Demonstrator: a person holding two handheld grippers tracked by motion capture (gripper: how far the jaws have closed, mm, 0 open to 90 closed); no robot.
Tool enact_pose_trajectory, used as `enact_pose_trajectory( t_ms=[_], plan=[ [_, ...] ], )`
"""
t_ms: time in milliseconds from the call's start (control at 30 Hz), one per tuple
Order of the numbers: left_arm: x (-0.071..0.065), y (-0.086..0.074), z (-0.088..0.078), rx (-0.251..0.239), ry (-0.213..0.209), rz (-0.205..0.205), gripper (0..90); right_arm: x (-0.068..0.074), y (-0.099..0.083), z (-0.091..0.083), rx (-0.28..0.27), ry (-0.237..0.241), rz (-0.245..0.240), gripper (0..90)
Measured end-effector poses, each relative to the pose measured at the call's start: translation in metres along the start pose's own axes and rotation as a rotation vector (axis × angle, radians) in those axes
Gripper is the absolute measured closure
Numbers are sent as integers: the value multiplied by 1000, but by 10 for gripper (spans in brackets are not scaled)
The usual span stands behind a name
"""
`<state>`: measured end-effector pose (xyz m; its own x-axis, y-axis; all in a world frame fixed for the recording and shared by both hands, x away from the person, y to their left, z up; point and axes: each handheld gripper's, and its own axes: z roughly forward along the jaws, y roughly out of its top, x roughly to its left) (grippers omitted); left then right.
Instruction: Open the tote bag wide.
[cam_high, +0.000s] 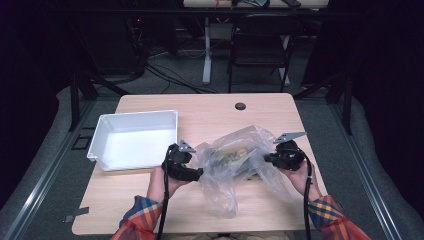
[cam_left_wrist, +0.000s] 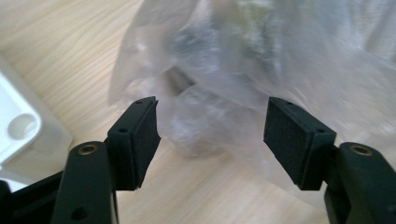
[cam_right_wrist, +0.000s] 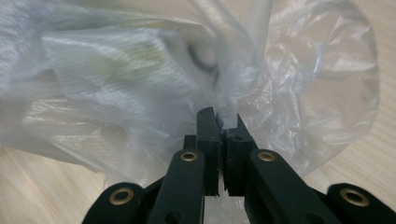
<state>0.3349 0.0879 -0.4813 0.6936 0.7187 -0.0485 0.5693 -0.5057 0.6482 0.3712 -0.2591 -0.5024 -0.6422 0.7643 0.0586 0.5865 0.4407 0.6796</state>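
Observation:
A crumpled clear plastic bag (cam_high: 235, 160) lies on the wooden table (cam_high: 210, 112) between my two grippers, with dark and yellowish things inside that I cannot make out. At the bag's left edge my left gripper (cam_high: 197, 173) stands open. In the left gripper view its jaws (cam_left_wrist: 212, 112) are wide apart, the bag (cam_left_wrist: 261, 56) is just beyond them, and the pads do not press on it. My right gripper (cam_high: 267, 159) is at the bag's right side. In the right gripper view it (cam_right_wrist: 219, 116) is shut on a fold of the bag's film (cam_right_wrist: 140, 84).
A white plastic bin (cam_high: 137, 115) stands on the table left of the bag, close to my left hand; its corner (cam_left_wrist: 18, 126) appears in the left gripper view. A small dark round cap (cam_high: 240, 106) sits near the table's far edge. A chair and table legs stand beyond.

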Motion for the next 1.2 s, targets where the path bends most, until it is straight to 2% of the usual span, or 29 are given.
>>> enact_pose_trajectory(
  t_ms=[100, 267, 367, 433, 533, 600, 633, 667, 700, 733, 800, 833, 900, 967, 1100, 1200],
  plan=[
    [-7, 1, -5, -2, -6, 5, 327, 2, 1, -4, -26, -8, 2, 876],
    [-3, -2, -13, -20, -11, -19, 311, 4, 5, -12, -68, -18, -11, 877],
    [-4, -1, -19, -50, -41, -45, 296, 5, 7, -12, -78, -20, -12, 877],
    [-9, 1, -22, -54, -69, -35, 261, 7, 9, -10, -81, -25, -15, 877],
    [-20, 4, -18, -36, -85, -10, 234, 10, 11, -9, -80, -27, -27, 877],
    [-24, 4, -10, -17, -87, -5, 240, 10, 11, -9, -80, -24, -30, 877],
    [-24, 3, -5, -11, -73, -2, 254, 11, 11, -9, -77, -25, -36, 877],
    [-25, 1, 1, -10, -50, -9, 388, 11, 12, -8, -82, -23, -43, 877],
    [-24, 0, 4, -10, -48, -8, 497, 11, 12, -8, -79, -23, -46, 877],
    [-22, -1, 12, 0, -31, -1, 561, 11, 12, -8, -79, -22, -45, 876],
    [-21, -2, 15, -3, -36, 3, 723, 11, 12, -8, -75, -19, -46, 874],
    [-19, -2, 18, -10, -27, 8, 723, 11, 12, -8, -72, -19, -49, 872],
    [-17, 0, 20, -16, -9, 27, 832, 10, 12, -8, -67, -15, -48, 866],
    [-13, 3, 19, -23, 26, 39, 880, 10, 12, -9, -68, -20, -49, 861],
    [-1, 12, 15, -70, 94, 25, 893, 5, 14, -12, -73, -25, -34, 850],
    [10, 15, 15, -82, 156, 7, 894, -2, 16, -12, -85, -36, -11, 848]
  ],
)
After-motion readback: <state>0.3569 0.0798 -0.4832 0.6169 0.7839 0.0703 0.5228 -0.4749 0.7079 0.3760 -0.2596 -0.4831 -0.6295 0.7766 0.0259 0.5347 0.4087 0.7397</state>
